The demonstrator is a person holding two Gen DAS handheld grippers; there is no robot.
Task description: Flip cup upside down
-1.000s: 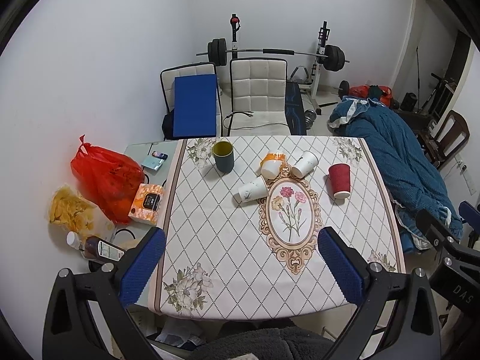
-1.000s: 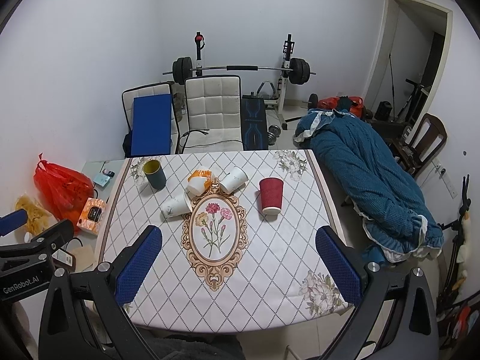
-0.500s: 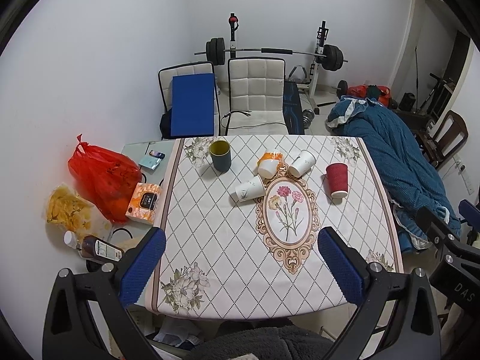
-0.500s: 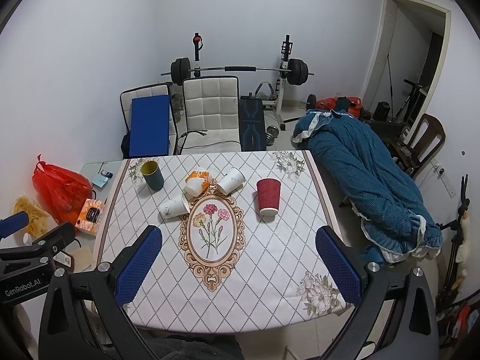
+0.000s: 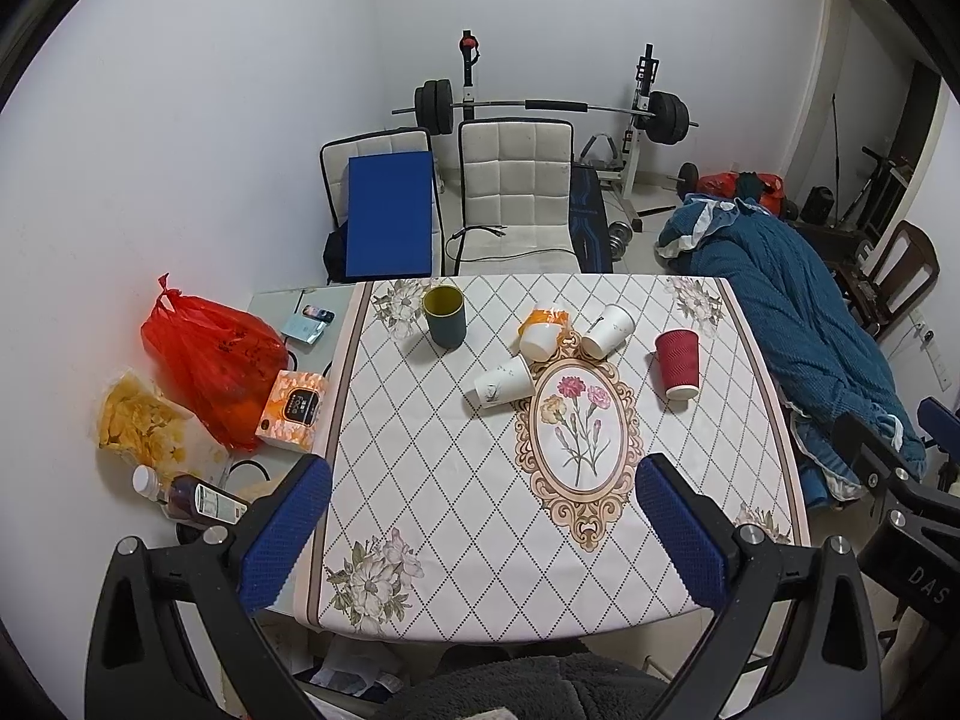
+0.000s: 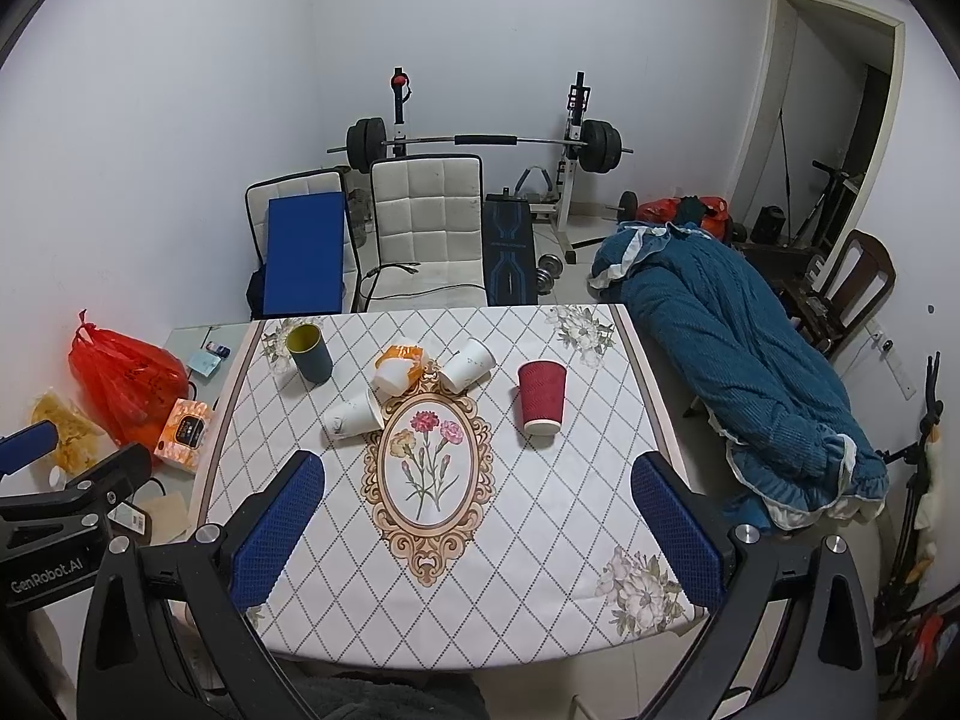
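Observation:
On the table's patterned cloth point(image 5: 456, 516) a dark teal cup point(image 5: 444, 316) stands upright at the far left. Three paper cups lie on their sides mid-table: a white one point(image 5: 503, 382), one with an orange wrap point(image 5: 540, 331), another white one point(image 5: 607, 331). A red ribbed cup point(image 5: 678, 365) stands upside down at the right. The same cups show in the right wrist view: teal point(image 6: 309, 353), red point(image 6: 542, 396). My left gripper point(image 5: 480, 525) and right gripper point(image 6: 477, 531) are open and empty, high above the table's near edge.
Left of the table lie a red plastic bag point(image 5: 207, 360), an orange tissue box point(image 5: 294, 411), a bag of chips point(image 5: 135, 420) and a bottle point(image 5: 192, 498). Two chairs point(image 5: 513, 192) and a barbell rack stand behind. A blue blanket point(image 6: 738, 360) lies to the right.
Both grippers have drawn back and up a little, so the table looks slightly smaller and farther. The cups have not moved.

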